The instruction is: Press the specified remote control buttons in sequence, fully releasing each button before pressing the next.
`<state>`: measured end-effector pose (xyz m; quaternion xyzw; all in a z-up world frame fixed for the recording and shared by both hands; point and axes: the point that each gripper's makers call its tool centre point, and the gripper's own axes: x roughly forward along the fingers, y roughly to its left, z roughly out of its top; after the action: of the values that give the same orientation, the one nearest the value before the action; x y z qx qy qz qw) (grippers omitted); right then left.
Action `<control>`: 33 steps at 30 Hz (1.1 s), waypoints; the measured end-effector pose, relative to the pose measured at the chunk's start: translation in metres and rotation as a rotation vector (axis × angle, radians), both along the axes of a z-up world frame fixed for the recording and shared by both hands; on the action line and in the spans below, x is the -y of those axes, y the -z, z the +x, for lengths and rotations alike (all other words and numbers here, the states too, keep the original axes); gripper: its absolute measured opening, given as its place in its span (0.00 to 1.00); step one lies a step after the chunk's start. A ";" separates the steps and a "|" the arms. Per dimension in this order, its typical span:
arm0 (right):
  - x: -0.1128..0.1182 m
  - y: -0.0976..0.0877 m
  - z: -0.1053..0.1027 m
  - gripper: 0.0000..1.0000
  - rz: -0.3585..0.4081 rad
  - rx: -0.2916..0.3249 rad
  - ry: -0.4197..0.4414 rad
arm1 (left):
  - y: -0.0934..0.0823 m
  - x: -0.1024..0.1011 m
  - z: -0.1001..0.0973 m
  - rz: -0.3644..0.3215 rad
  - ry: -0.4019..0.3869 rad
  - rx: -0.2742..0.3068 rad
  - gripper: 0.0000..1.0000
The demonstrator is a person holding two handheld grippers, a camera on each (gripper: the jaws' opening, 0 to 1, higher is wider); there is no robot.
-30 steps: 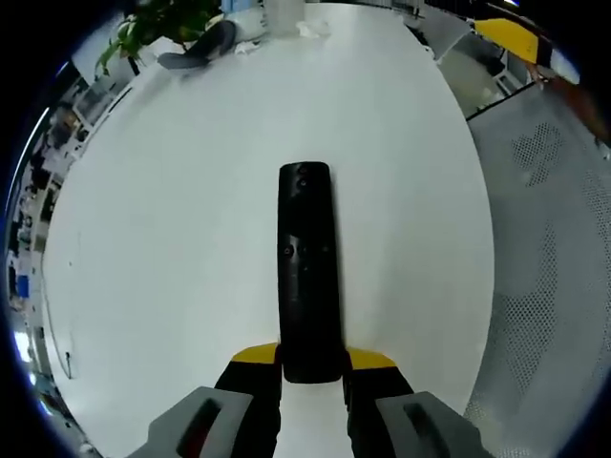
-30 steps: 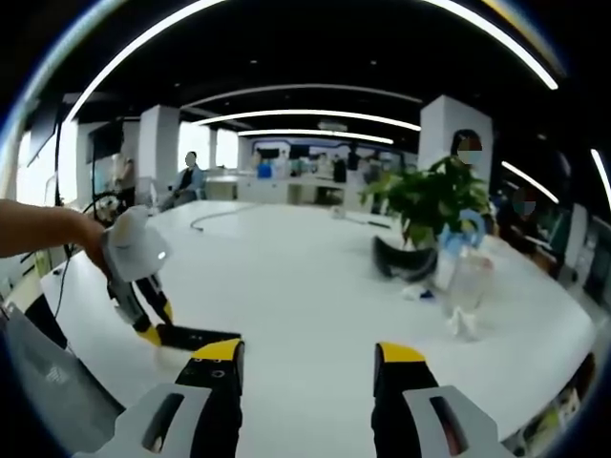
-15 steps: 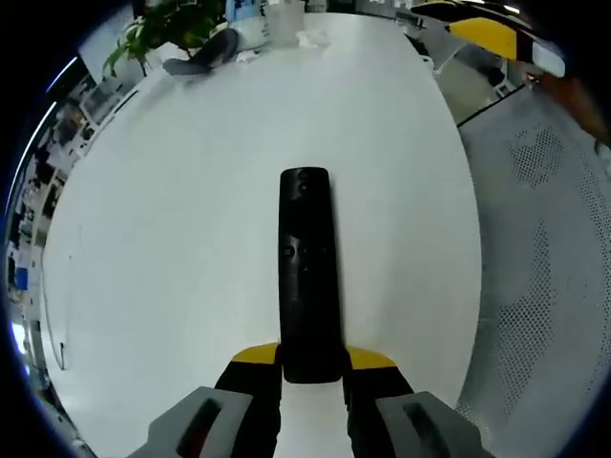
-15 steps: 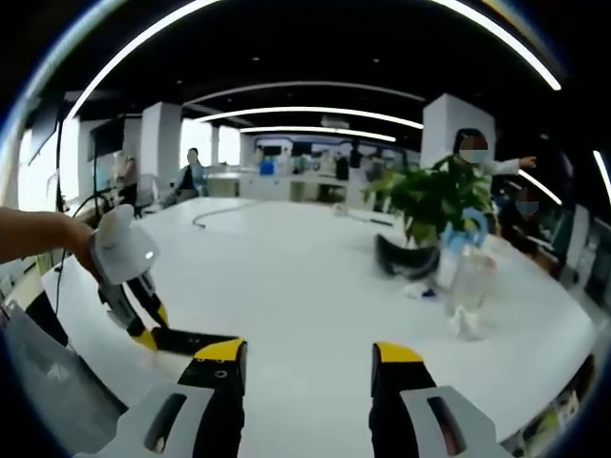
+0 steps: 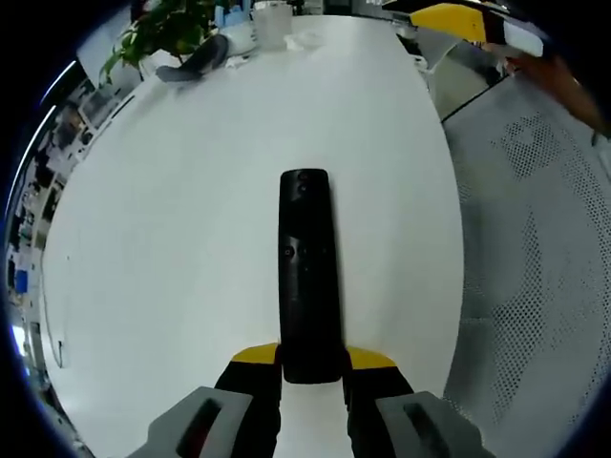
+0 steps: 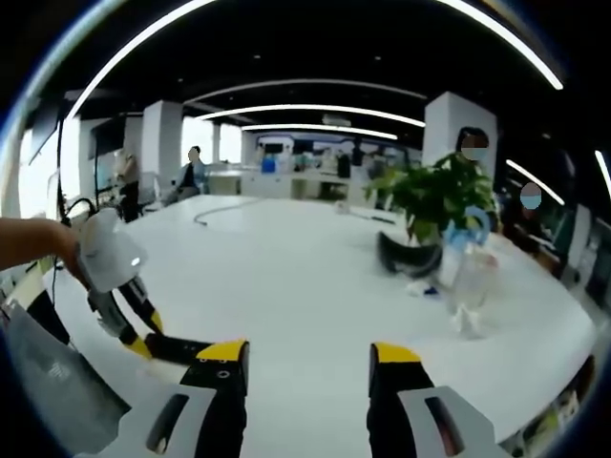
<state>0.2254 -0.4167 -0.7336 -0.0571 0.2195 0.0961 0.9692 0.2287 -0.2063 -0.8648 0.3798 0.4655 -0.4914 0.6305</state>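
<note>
A long black remote control (image 5: 307, 272) points away from me over the white table (image 5: 172, 239) in the left gripper view. My left gripper (image 5: 311, 364) is shut on the remote's near end, one yellow-tipped jaw on each side. In the right gripper view my right gripper (image 6: 308, 355) stands open above the table (image 6: 305, 277) with nothing between its jaws. At that view's left a hand holds the left gripper (image 6: 138, 342), and part of the remote (image 6: 177, 349) shows behind my right gripper's left jaw.
A potted plant (image 6: 434, 196), a dark headset-like object (image 6: 406, 258) and a clear plastic cup (image 6: 466, 281) stand at the table's far end. The table's edge (image 5: 456, 239) runs down the right of the left gripper view, with grey perforated flooring (image 5: 544, 248) beyond. People stand in the background.
The left gripper with the remote has drifted toward the table's edge and lower left in the right gripper view. The right gripper stays open and barely moves.
</note>
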 end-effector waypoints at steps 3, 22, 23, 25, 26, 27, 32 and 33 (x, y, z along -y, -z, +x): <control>-0.001 0.001 0.000 0.47 -0.003 -0.006 -0.005 | 0.000 0.000 -0.004 -0.009 0.005 0.000 0.24; -0.005 0.002 -0.002 0.42 0.025 -0.017 -0.024 | -0.001 0.003 -0.024 -0.034 -0.020 0.007 0.24; -0.006 0.002 -0.002 0.42 0.026 -0.019 -0.028 | -0.001 0.003 -0.026 -0.039 -0.025 0.008 0.24; -0.007 0.001 -0.002 0.42 0.026 -0.018 -0.034 | -0.001 0.004 -0.029 -0.044 -0.028 0.009 0.24; -0.008 0.001 -0.003 0.42 0.024 -0.018 -0.037 | -0.001 0.004 -0.030 -0.047 -0.028 0.010 0.24; -0.009 0.002 -0.003 0.42 0.024 -0.019 -0.039 | -0.001 0.004 -0.031 -0.049 -0.029 0.010 0.24; -0.012 0.003 -0.004 0.39 0.029 -0.029 -0.052 | -0.001 0.005 -0.035 -0.059 -0.040 0.014 0.24; -0.012 0.003 -0.004 0.39 0.030 -0.032 -0.053 | -0.001 0.005 -0.035 -0.060 -0.044 0.012 0.24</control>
<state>0.2216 -0.4049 -0.7368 -0.0470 0.2320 0.1258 0.9634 0.1936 -0.2111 -0.8638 0.3536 0.4549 -0.4888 0.6550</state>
